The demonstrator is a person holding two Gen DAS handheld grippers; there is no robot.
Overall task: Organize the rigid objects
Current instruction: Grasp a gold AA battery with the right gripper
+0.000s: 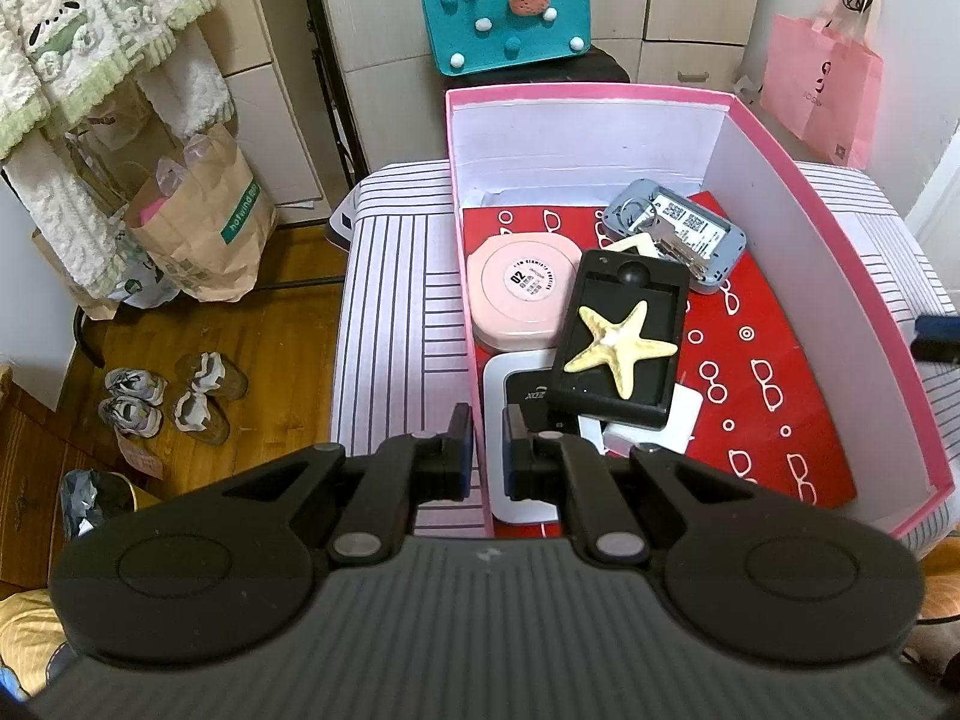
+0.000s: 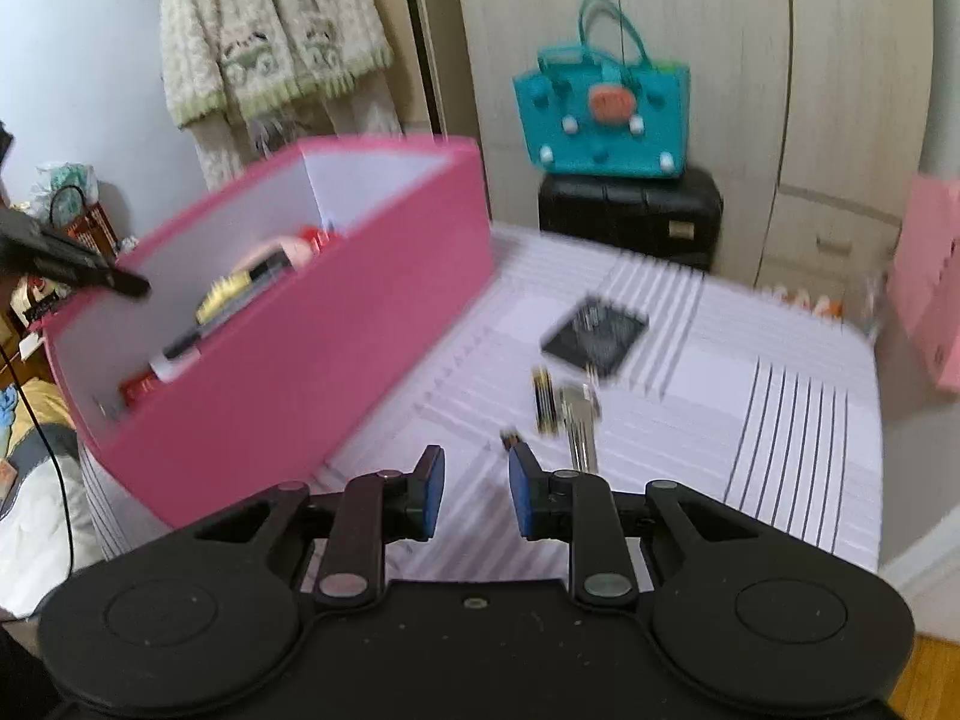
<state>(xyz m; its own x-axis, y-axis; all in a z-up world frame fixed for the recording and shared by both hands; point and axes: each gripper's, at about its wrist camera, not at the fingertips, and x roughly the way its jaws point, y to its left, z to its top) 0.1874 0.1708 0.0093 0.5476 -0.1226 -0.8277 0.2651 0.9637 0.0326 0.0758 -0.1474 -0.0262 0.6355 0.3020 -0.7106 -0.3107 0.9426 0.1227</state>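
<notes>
A pink box (image 1: 840, 252) stands on the striped bed. Inside lie a round pink case (image 1: 521, 291), a black tray (image 1: 600, 390) bearing a starfish (image 1: 618, 345), a grey-blue case (image 1: 714, 252) with keys, and a white device (image 1: 510, 480), all on a red sheet (image 1: 774, 360). My left gripper (image 1: 485, 441) is shut on the box's near left wall. My right gripper (image 2: 475, 468) hovers open over the bed beside the box (image 2: 300, 348), nothing between its fingers. Just ahead of it, blurred, lie a bunch of keys (image 2: 579, 420), a black-and-yellow stick (image 2: 545, 399) and a flat black card (image 2: 594, 333).
A teal felt bag (image 1: 507, 6) sits on a black case (image 2: 630, 210) behind the bed, in front of wardrobe doors. A pink paper bag (image 1: 825, 84) hangs at the right. Robes hang at the left above paper bags (image 1: 198, 222) and shoes (image 1: 168, 399) on the wooden floor.
</notes>
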